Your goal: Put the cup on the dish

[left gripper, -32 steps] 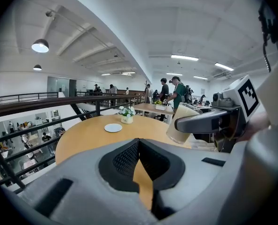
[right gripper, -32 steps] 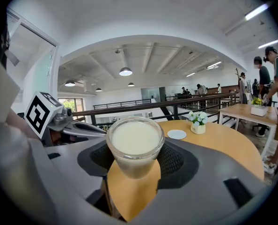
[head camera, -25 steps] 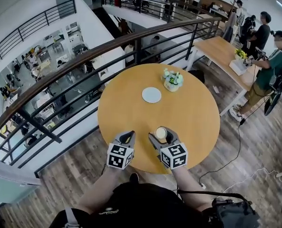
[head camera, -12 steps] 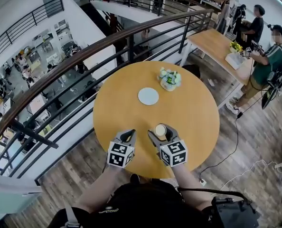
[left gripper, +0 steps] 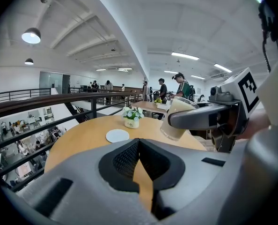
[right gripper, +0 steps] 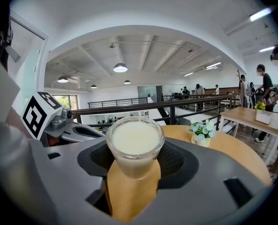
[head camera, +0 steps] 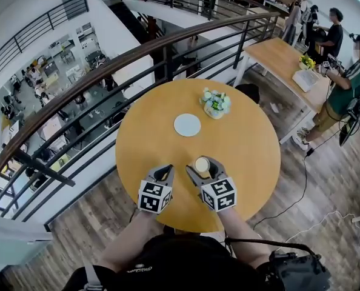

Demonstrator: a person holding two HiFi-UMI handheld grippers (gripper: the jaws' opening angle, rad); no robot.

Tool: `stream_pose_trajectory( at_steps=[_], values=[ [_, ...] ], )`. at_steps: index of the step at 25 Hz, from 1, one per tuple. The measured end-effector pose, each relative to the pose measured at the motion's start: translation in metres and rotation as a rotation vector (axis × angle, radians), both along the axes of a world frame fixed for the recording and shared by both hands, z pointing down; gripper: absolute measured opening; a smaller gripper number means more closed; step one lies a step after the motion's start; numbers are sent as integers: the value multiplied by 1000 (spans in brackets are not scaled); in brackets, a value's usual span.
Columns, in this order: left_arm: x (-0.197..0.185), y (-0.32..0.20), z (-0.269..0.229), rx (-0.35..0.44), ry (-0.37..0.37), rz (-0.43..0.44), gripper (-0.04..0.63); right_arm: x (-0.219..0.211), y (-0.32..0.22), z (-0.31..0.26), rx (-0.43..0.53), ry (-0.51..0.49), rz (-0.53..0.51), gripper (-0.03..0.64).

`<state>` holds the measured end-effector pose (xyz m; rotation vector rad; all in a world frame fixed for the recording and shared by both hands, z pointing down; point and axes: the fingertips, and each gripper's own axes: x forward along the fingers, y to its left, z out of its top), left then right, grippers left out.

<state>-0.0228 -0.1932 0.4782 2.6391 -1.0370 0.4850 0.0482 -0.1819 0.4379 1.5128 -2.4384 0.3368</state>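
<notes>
Right gripper view: full cup (right gripper: 135,142) clamped between fingers (right gripper: 176,161) of right gripper (right gripper: 135,159), held over desk (head camera: 253,144) by its near edge, well apart from dish (head camera: 187,125) at centre. Left gripper (head camera: 162,173) fingers together, empty.

The head view looks steeply down over the round counter (head camera: 162,144). Both gripper views sit low at its near edge, facing across; all share the flower pot (head camera: 215,103).

Open office atrium, mezzanine railing (head camera: 125,60), desks below (head camera: 71,47)
</notes>
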Motion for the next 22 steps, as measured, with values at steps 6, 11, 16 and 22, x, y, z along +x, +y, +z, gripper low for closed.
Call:
stream_pose_trajectory(
  at_steps=[6, 11, 16, 22],
  values=[
    [0, 0, 6, -12, -12, -23, 0, 3, -3, 8, -11, 0, -14, 258],
    [3, 0, 14, -32, -17, -26, 0, 5, -4, 22, -39, 0, -15, 258],
    [2, 0, 30, -63, -25, -20, 0, 5, -12, 36, -56, 27, -18, 258],
    [19, -11, 63, -125, -44, -2, 0, 22, -31, 70, -101, 31, 5, 258]
  ],
)
